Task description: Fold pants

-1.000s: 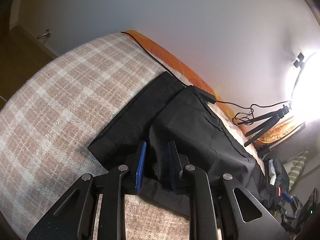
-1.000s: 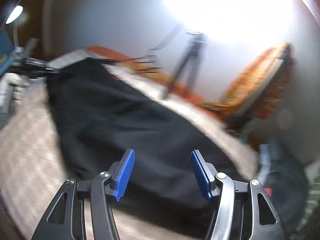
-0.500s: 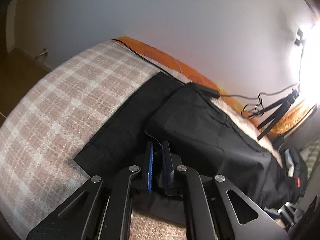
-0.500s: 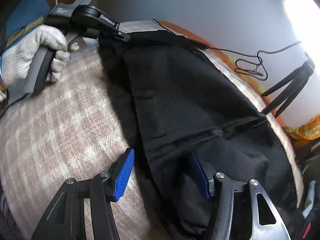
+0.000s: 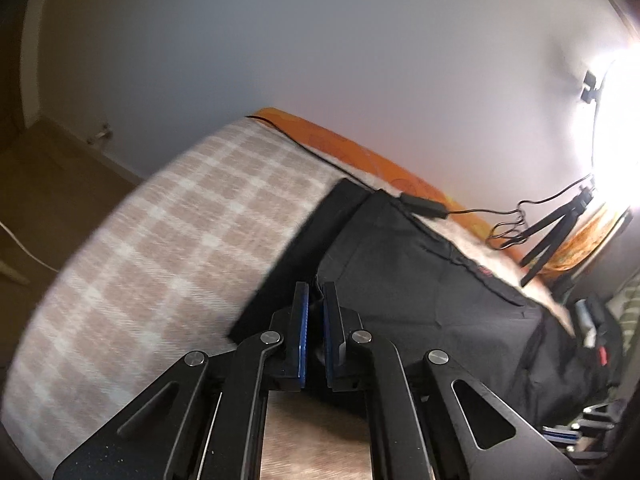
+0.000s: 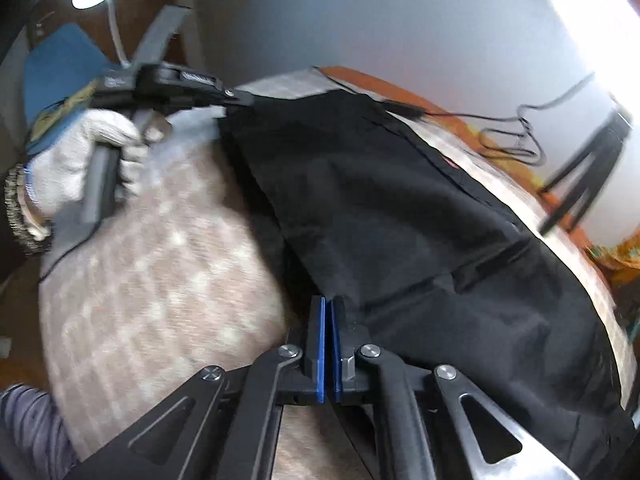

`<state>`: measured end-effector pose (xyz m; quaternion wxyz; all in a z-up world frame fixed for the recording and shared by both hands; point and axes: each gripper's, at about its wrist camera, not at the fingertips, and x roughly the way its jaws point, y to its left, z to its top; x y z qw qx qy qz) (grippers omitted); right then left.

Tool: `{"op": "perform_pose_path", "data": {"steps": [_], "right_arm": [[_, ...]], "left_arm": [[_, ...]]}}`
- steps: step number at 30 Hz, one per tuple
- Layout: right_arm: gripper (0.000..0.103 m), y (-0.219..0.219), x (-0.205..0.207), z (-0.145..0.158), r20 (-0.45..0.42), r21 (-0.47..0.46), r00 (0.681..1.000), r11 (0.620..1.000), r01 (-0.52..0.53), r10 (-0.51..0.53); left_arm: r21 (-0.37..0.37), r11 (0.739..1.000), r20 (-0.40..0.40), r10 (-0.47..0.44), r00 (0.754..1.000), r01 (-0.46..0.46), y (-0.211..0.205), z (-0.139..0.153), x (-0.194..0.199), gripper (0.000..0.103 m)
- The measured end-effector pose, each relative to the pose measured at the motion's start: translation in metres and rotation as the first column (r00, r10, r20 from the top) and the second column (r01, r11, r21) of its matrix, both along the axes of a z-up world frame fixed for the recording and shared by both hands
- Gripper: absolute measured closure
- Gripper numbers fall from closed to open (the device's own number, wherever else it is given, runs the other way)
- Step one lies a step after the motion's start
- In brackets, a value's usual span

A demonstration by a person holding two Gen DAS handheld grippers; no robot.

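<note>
1. Black pants (image 5: 420,280), woven cloth, lie lengthwise on a plaid blanket (image 5: 168,248) that covers a bed; in the right wrist view the same pants (image 6: 380,208) fill the middle and right of the blanket (image 6: 160,280).
2. Fold state: one layer lies over another, and a strip of the lower layer shows along the near left edge. This reads as legs already laid one on the other, or nearly so. The far end hangs off the bed edge at the right.
3. Left gripper (image 5: 314,304): blue pads nearly together, a pinch of black cloth between them at the pants' near edge. From the right wrist view it (image 6: 236,100) meets the cloth at a corner, held by a white-gloved hand (image 6: 80,152).
4. Right gripper (image 6: 328,312): pads almost touching, clamped on the pants' edge further along the same side.
5. Done, by judgement: pants spread out, lengthwise doubling made or close to it, both grips taken along one edge.
6. Left, by judgement: carry the gripped edge across to square the layers, then fold end to end at least once, then smooth.
7. Other items: black cable (image 5: 472,211) touching the pants' far edge; tripod (image 5: 556,232) and a bright lamp (image 5: 624,92) beyond the bed; orange sheet (image 5: 360,152) by the wall.
</note>
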<state>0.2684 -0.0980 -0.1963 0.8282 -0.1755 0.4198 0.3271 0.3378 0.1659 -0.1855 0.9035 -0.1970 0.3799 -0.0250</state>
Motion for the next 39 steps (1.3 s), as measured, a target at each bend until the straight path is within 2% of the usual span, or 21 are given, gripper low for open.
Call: {"op": "perform_pose_path", "data": {"steps": [2,3,4,5,8,11,18,20,22,25,27,28,31,32,34,36,39], "right_arm": [[0.102,0.007,-0.001,0.000,-0.038,-0.007,0.997,0.997,-0.074,0.073],[0.096,0.007,-0.001,0.002,-0.051,0.000,0.993,0.994,-0.108,0.108],[0.077,0.005,0.000,0.008,-0.038,0.011,0.992,0.992,-0.124,0.124],[0.070,-0.002,0.002,0.013,-0.011,0.027,0.992,0.992,-0.124,0.125],[0.067,-0.018,0.030,0.025,0.023,0.070,0.998,0.995,-0.066,0.065],[0.067,-0.033,0.085,0.027,0.034,0.095,0.999,0.995,0.039,-0.042],[0.064,-0.033,0.164,0.005,0.050,0.021,0.994,0.995,0.094,-0.095],[0.059,-0.027,0.177,-0.003,0.046,0.004,0.995,0.997,0.083,-0.083],[0.045,-0.022,0.187,-0.010,0.042,-0.016,0.997,0.998,0.066,-0.065],[0.034,-0.013,0.196,-0.021,0.035,-0.049,0.999,0.998,0.041,-0.040],[0.036,-0.008,0.199,-0.026,0.025,-0.058,1.000,0.998,0.020,-0.019],[0.040,-0.009,0.199,-0.027,0.022,-0.048,1.000,0.999,0.016,-0.015],[0.061,-0.009,0.197,-0.026,-0.003,-0.012,1.000,1.000,-0.007,0.007],[0.066,-0.006,0.193,-0.026,0.005,-0.016,1.000,1.000,-0.022,0.022],[0.084,-0.002,0.188,-0.025,0.017,-0.027,0.999,0.999,-0.039,0.040],[0.096,0.009,0.183,-0.025,0.050,-0.073,0.997,0.996,-0.050,0.054],[0.101,0.018,0.176,-0.021,0.099,-0.139,0.993,0.989,-0.043,0.058]], "left_arm": [[-0.017,1.000,-0.014,0.007,1.000,-0.007,0.007,-0.004,-0.002,0.098],[-0.026,1.000,-0.022,0.010,1.000,-0.011,0.010,-0.006,-0.002,0.098],[-0.031,0.999,-0.029,0.011,1.000,-0.012,0.011,-0.008,-0.003,0.098],[-0.033,0.999,-0.036,0.011,0.999,-0.012,0.013,-0.010,-0.003,0.098],[-0.023,1.000,-0.042,0.005,0.999,-0.006,0.011,-0.011,-0.004,0.098],[-0.014,1.000,-0.038,0.001,0.999,-0.002,0.010,-0.010,-0.005,0.098],[-0.013,1.000,-0.045,-0.012,0.999,0.011,0.008,-0.011,-0.005,0.098],[-0.011,1.000,-0.049,-0.017,0.999,0.016,0.007,-0.013,-0.005,0.098],[-0.011,1.000,-0.053,-0.022,0.998,0.021,0.006,-0.015,-0.005,0.098],[-0.009,1.000,-0.054,-0.025,0.998,0.025,0.005,-0.015,-0.004,0.098],[-0.010,1.000,-0.057,-0.027,0.998,0.027,0.005,-0.015,-0.004,0.098],[-0.010,1.000,-0.057,-0.027,0.998,0.027,0.005,-0.015,-0.004,0.098],[-0.005,1.000,-0.057,-0.031,0.998,0.030,0.003,-0.016,-0.003,0.098],[-0.002,1.000,-0.057,-0.031,0.998,0.031,0.002,-0.016,-0.003,0.098],[0.004,0.999,-0.055,-0.032,0.998,0.032,0.001,-0.016,-0.002,0.098],[0.007,0.999,-0.052,-0.032,0.998,0.032,0.000,-0.015,-0.002,0.098],[0.006,1.000,-0.040,-0.029,0.999,0.029,0.002,-0.012,-0.004,0.098]]}}
